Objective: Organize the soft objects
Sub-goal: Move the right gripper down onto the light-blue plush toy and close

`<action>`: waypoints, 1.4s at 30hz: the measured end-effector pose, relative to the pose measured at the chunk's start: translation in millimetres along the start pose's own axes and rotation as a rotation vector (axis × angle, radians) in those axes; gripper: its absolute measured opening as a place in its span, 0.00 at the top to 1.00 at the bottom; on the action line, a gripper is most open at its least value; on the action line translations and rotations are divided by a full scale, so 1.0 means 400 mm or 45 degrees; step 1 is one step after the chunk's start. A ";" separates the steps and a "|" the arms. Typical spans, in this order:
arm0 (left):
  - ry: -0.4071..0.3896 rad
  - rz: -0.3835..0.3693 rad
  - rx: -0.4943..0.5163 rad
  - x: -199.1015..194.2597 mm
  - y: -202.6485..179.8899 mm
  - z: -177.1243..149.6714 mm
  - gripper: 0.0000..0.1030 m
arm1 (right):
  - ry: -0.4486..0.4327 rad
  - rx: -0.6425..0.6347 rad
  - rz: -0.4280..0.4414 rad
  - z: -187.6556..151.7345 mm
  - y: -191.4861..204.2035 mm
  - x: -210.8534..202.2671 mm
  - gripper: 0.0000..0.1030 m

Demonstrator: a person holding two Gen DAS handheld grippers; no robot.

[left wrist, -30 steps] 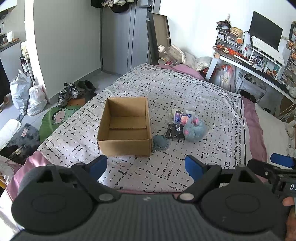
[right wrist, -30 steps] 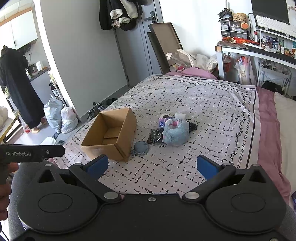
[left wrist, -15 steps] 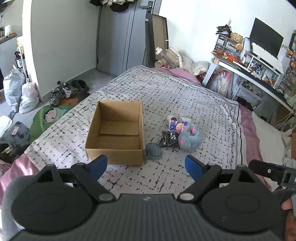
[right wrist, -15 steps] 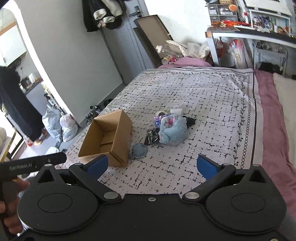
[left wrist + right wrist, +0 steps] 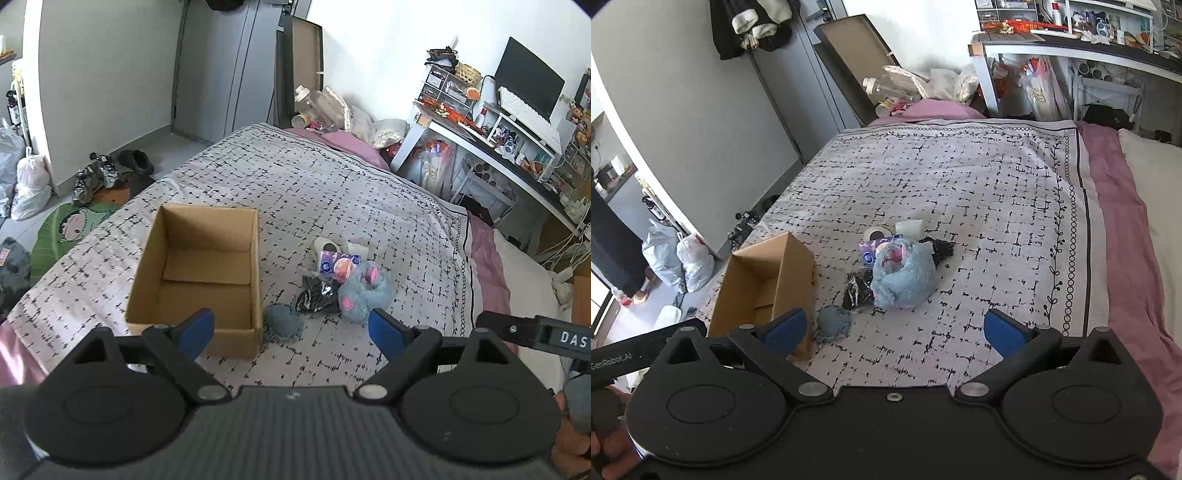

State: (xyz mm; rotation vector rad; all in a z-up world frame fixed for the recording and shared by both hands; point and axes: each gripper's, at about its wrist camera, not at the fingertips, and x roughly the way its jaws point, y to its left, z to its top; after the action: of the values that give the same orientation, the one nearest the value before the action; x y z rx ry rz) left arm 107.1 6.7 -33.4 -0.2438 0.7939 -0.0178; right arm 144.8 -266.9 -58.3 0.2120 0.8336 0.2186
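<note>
Left gripper [image 5: 290, 331], right gripper [image 5: 895, 331]: both spread wide, holding nothing, above near bed [image 5: 997, 177] edge. Blue plush toy [image 5: 364, 292] right of cardboard box [image 5: 201, 273]; grey knit piece [image 5: 282, 323] beside box's near-right corner.

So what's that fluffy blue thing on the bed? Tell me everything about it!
The fluffy blue toy is a plush with long pale-blue fur and pink patches, maybe ears or paws. It lies slumped on the patterned bedspread, right of the open cardboard box and apart from it. A crinkly black bag and a small purple packet press against it. Neither tool touches it.
</note>
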 end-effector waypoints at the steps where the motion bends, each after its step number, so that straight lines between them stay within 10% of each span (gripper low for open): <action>1: 0.004 -0.006 -0.001 0.011 -0.001 0.006 0.13 | 0.009 0.008 0.000 0.007 -0.004 0.011 0.00; 24: 0.084 -0.090 0.005 0.243 -0.060 0.111 0.16 | 0.016 0.276 -0.052 0.122 -0.102 0.230 0.00; 42: 0.238 -0.209 -0.096 0.509 -0.086 0.101 0.48 | 0.218 0.338 0.066 0.116 -0.160 0.437 0.26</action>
State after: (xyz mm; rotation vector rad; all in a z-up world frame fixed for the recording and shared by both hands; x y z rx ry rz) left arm 281.2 -40.0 -141.7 -0.3826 0.9601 -0.1676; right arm 300.5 -284.8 -169.0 0.4693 1.0283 0.1756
